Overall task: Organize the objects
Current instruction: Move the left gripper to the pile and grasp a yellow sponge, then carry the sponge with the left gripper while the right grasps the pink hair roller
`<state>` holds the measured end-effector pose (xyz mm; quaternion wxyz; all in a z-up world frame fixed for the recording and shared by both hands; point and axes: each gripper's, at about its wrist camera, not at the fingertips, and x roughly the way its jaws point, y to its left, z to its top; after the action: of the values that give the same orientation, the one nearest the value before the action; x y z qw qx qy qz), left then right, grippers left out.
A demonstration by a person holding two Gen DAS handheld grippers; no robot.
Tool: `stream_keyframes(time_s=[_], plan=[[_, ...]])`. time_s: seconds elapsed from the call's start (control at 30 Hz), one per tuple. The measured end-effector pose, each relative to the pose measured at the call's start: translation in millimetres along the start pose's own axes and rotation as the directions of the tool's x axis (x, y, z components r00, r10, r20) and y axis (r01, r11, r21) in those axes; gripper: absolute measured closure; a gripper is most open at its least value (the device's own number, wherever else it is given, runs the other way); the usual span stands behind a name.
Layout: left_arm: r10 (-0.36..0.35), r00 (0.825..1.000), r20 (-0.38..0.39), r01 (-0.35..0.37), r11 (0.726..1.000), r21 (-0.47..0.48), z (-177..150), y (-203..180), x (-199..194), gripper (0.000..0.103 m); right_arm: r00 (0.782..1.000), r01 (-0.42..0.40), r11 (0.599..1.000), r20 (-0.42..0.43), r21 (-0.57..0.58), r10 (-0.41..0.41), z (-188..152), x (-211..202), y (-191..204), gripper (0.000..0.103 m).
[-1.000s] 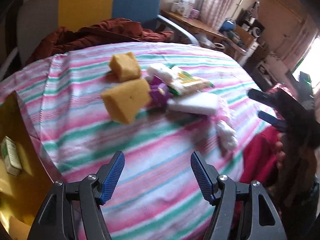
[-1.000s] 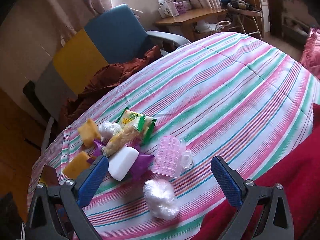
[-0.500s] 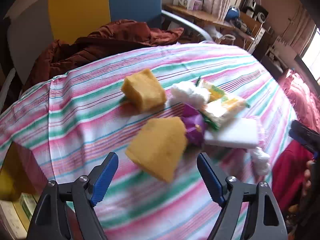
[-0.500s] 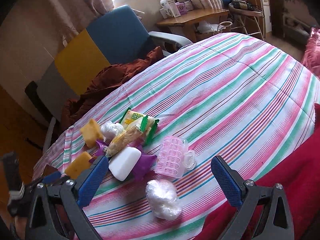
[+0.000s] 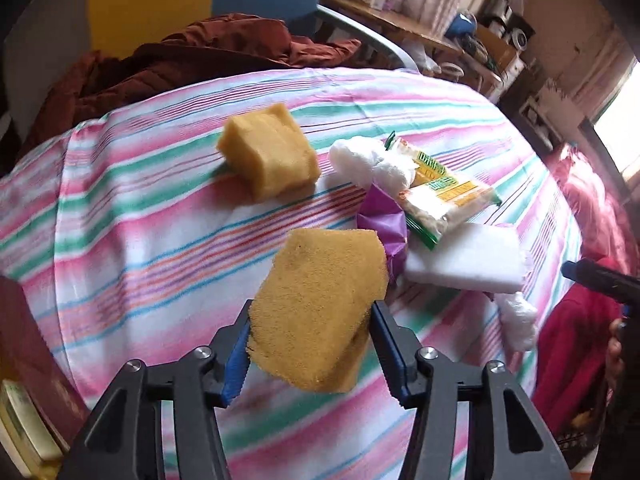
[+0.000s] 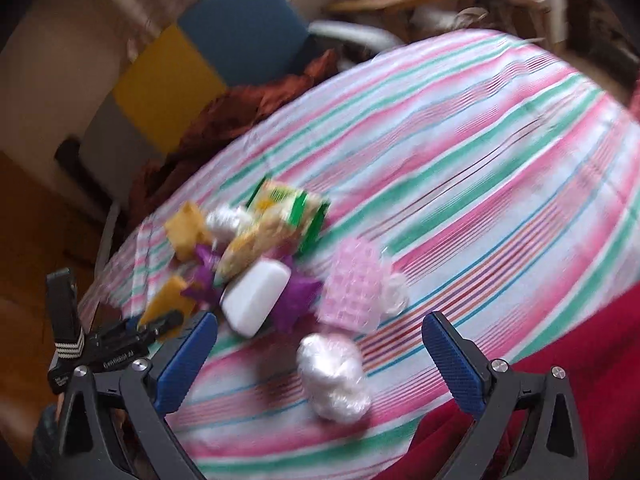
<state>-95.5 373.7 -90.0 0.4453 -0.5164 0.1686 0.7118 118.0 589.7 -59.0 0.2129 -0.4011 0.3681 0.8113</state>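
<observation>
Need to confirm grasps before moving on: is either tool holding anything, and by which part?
The left tool is closing on the near sponge, pads on its two lower side faces. The right tool is open and holds nothing.

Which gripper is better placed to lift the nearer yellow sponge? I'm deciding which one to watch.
Left. The left gripper has the near yellow sponge between its closing jaws, pads at both sides. The right gripper is open, with nothing between its jaws, nearer the clear plastic bundle.
</observation>
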Motion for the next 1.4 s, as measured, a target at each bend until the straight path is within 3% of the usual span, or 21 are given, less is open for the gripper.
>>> stream_keyframes(time_s=[0.13, 0.23, 0.3, 0.57, 0.63, 0.67, 0.7, 0.73, 0.8, 0.83, 0.97, 1.07, 1.17, 1.2, 1.3, 1.4], plan=[[-0.034, 0.999, 0.017, 0.034, 0.999, -0.023, -17, -1, -14, 0.047, 0.994, 0.038, 0.972, -0.095, -0.231, -0.062, 12, 6, 15, 0.000], [-0.055, 0.998, 0.022, 0.056, 0.997, -0.044, -27, -2, -22, 0.047, 0.981, 0.104, 0.890, -0.102, -0.444, -0.165, 14, 15, 29, 0.000], [-0.063, 0.998, 0.030, 0.065, 0.996, -0.058, -36, -2, -29, 0.047, 0.968, 0.091, 0.835, -0.147, -0.542, -0.201, 16, 29, 30, 0.000], [-0.086, 0.996, 0.026, 0.088, 0.992, -0.086, -56, -3, -40, 0.046, 0.923, 0.068, 0.723, -0.232, -0.688, -0.307, 27, 73, 32, 0.005], [-0.087, 0.996, 0.026, 0.089, 0.992, -0.093, -61, -2, -44, 0.046, 0.911, 0.070, 0.700, -0.241, -0.711, -0.336, 27, 81, 33, 0.016], [-0.091, 0.996, 0.027, 0.093, 0.991, -0.097, -62, -2, -45, 0.046, 0.906, 0.071, 0.692, -0.243, -0.719, -0.346, 26, 82, 32, 0.030], [-0.093, 0.995, 0.028, 0.095, 0.991, -0.099, -65, -1, -47, 0.046, 0.902, 0.075, 0.686, -0.245, -0.724, -0.357, 25, 82, 32, 0.029], [-0.094, 0.995, 0.030, 0.097, 0.990, -0.101, -67, -2, -48, 0.046, 0.902, 0.081, 0.683, -0.238, -0.726, -0.360, 24, 81, 31, 0.033], [-0.095, 0.995, 0.034, 0.098, 0.990, -0.101, -70, -3, -51, 0.046, 0.913, 0.076, 0.699, -0.231, -0.711, -0.335, 23, 71, 30, 0.051], [-0.096, 0.995, 0.039, 0.100, 0.990, -0.100, -72, -3, -53, 0.046, 0.919, 0.080, 0.708, -0.223, -0.702, -0.325, 23, 65, 28, 0.051], [-0.099, 0.994, 0.049, 0.103, 0.990, -0.098, -80, -5, -58, 0.046, 0.941, 0.117, 0.742, -0.165, -0.660, -0.295, 22, 38, 24, 0.051], [-0.102, 0.994, 0.047, 0.106, 0.990, -0.096, -87, -7, -61, 0.046, 0.944, 0.138, 0.763, -0.148, -0.632, -0.294, 21, 28, 20, 0.048], [-0.103, 0.993, 0.054, 0.108, 0.990, -0.091, -93, -9, -66, 0.046, 0.941, 0.143, 0.777, -0.158, -0.613, -0.298, 24, 32, 15, 0.019], [-0.103, 0.993, 0.056, 0.108, 0.990, -0.093, -95, -9, -68, 0.045, 0.939, 0.145, 0.774, -0.160, -0.616, -0.303, 24, 33, 16, 0.015], [-0.100, 0.993, 0.061, 0.106, 0.989, -0.104, -99, -6, -73, 0.045, 0.921, 0.146, 0.707, -0.165, -0.692, -0.352, 21, 43, 26, 0.014], [-0.098, 0.993, 0.064, 0.105, 0.987, -0.122, -102, -1, -75, 0.045, 0.883, 0.189, 0.598, -0.131, -0.779, -0.450, 17, 62, 32, 0.014]])
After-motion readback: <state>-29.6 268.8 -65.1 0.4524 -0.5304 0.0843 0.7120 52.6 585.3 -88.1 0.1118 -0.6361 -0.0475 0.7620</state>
